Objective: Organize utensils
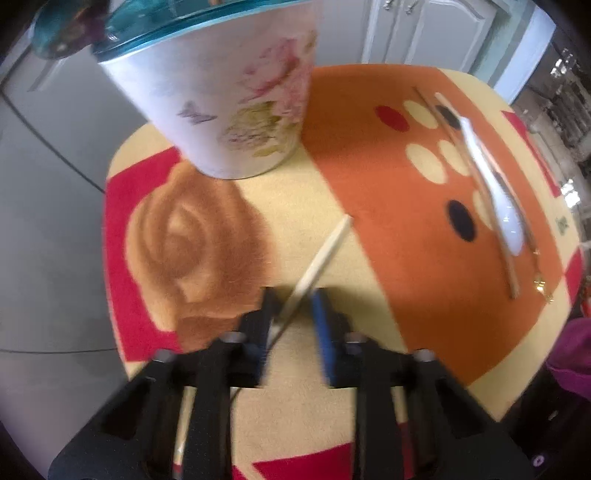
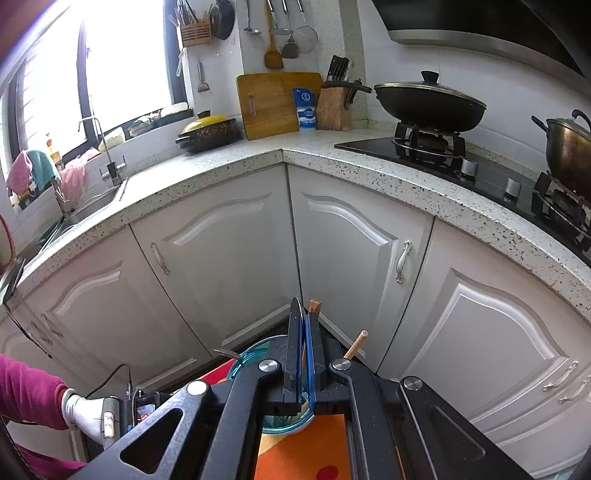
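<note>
While my right tongs stay out of it, pressed closed on the floral canister's teal rim, my left tongs pinch a chopstick lying on the mat just in front of that canister.

Kitchen w/ white panelled cabinet doors running round a corner under a speckled stone countertop. Window at left, bright daylight coming in, dark frame. Steel sink w/ tap below it. Black gas hob at right carrying a lidded wok; range hood above. Wooden cutting board and knife block lean vs. white tiled wall. Floor: grey tiles.
</note>
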`<state>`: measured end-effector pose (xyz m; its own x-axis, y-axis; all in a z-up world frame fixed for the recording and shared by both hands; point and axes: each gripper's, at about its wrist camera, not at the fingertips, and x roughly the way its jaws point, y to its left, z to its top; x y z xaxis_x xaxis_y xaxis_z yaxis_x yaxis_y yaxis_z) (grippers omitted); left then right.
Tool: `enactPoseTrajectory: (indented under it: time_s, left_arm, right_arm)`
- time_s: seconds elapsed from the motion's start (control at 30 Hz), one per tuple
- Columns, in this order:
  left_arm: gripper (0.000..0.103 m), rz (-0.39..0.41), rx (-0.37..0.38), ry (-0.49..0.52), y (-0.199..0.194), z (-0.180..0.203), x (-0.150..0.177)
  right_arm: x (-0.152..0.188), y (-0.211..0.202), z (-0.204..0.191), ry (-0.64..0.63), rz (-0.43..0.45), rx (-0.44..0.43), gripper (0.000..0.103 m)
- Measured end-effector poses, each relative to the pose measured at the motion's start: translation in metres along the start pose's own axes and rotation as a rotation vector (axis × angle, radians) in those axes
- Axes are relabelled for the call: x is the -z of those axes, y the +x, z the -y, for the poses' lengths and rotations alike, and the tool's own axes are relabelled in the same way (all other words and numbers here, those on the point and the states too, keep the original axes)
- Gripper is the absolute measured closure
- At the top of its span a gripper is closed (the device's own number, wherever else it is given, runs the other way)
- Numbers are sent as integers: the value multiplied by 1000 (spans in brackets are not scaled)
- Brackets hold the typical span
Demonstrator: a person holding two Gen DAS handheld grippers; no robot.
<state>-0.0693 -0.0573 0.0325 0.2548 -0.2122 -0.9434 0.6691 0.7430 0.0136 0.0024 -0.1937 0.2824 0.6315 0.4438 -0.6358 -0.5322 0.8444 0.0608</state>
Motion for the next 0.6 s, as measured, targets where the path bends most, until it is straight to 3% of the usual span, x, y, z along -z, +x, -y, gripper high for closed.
enactPoseTrajectory:
  time_s: [0.07, 0.2, 0.37, 0.6]
  left_arm:
    - [95, 7, -16, 3, -1, 5, 1]
    - [99, 57, 89, -156, -24, -11, 5]
    - [101, 203, 153, -324, -85, -39, 10]
    - [101, 425, 215, -444, -161, -79, -15]
  right_arm:
    - [0, 0, 0, 1, -2, 2, 102]
    - [0, 0, -1, 3, -1, 2, 102]
    - [1, -2, -2, 0, 6, 6, 102]
    - [1, 1, -3, 5, 15, 36, 102]
